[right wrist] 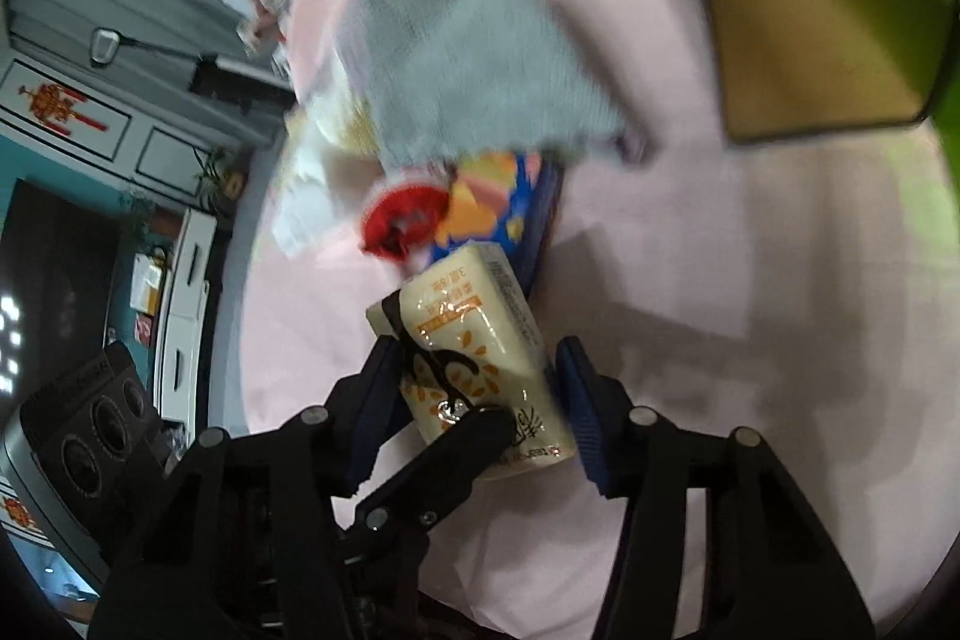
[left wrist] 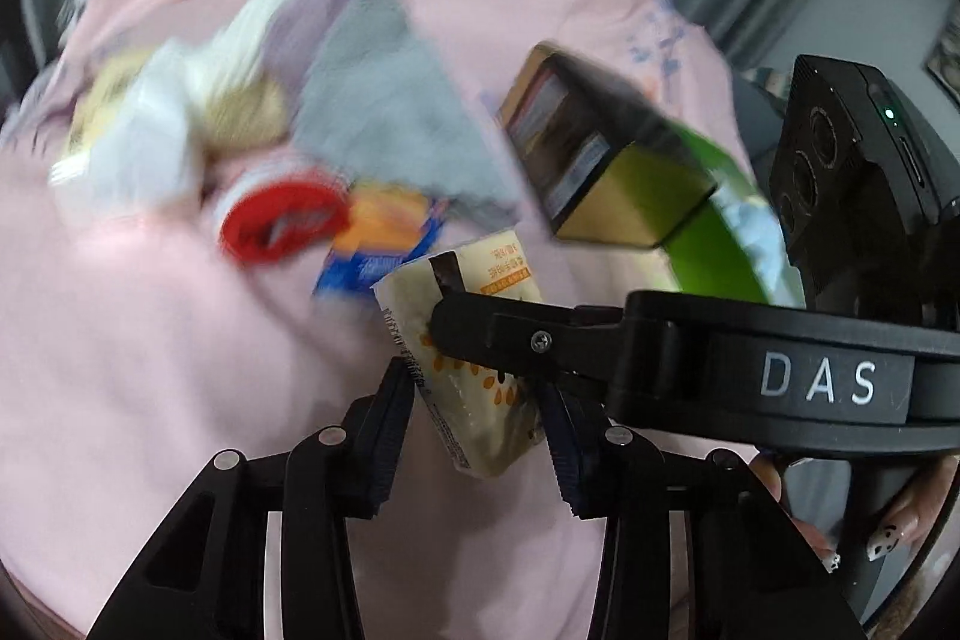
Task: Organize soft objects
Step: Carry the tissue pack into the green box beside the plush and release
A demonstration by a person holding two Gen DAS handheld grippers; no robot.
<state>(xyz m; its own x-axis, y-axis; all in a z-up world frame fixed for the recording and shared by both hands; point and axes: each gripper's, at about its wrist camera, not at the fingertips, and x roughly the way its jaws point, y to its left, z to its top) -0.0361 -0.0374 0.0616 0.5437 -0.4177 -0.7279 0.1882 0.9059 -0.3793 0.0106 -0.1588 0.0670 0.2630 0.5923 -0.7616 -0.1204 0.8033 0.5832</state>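
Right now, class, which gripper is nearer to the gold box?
Right, by a little. The right gripper reaches in from the box's side, just below the gold box. The left gripper sits farther off. Both meet at the tissue pack.

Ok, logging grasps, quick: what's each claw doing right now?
Left claw: closed on the tissue pack.
Right claw: around the same pack; grip cannot be told.

Soft daylight, heavy motion blur, fisheye-bent dark edges

Heap behind grey cloth (left wrist: 384,100) motion-blurred, items unreadable; green bag (right wrist: 936,40) cut by frame edge.
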